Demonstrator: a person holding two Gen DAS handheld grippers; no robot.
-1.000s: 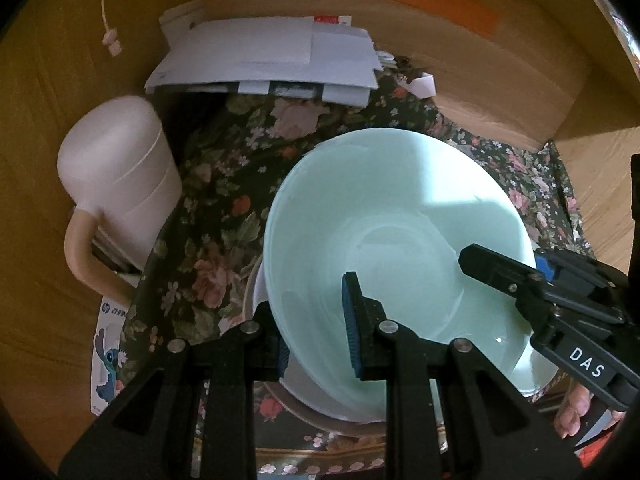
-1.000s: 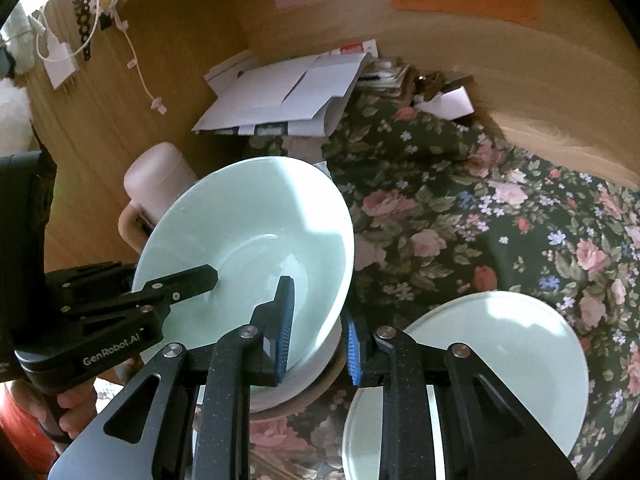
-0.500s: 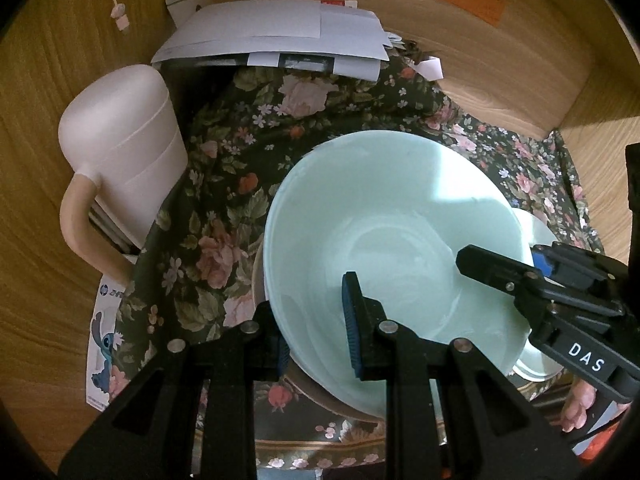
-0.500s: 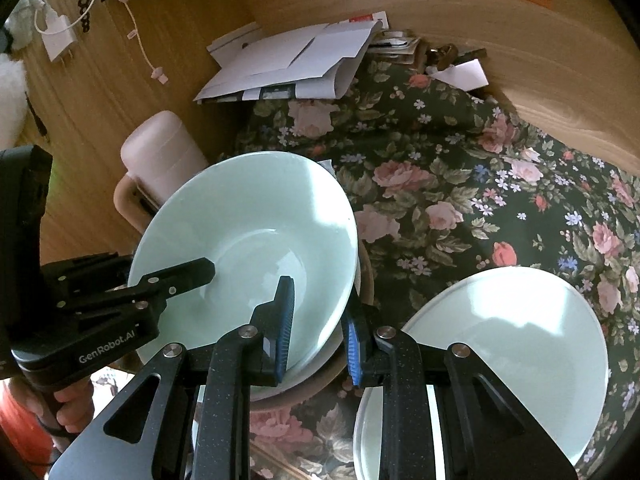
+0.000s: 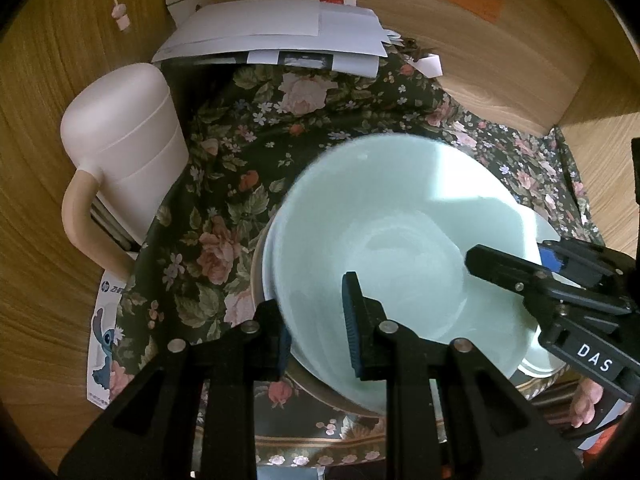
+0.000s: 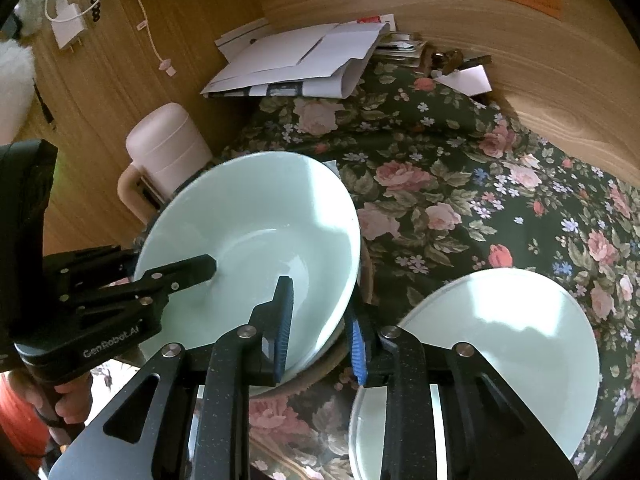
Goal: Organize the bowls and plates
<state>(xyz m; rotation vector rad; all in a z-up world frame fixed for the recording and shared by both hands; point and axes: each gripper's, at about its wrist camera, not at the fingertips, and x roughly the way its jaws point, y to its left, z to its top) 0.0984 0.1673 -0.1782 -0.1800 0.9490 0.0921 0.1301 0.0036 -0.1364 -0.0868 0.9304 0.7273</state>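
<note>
Both grippers are on the same pale mint-green glazed bowl [image 6: 248, 248]: the left gripper [image 5: 316, 320] has its jaws clamped over the near rim, and the right gripper [image 6: 320, 328] is pinching the opposite rim the same way. The bowl sits tilted on top of a whitish plate [image 6: 264, 390] on the dark floral tablecloth [image 6: 460, 200] covering the surface. Just beside it lies a second pale green plate [image 6: 500, 340], with a pink lidded jug [image 5: 124, 156] off to the side.
</note>
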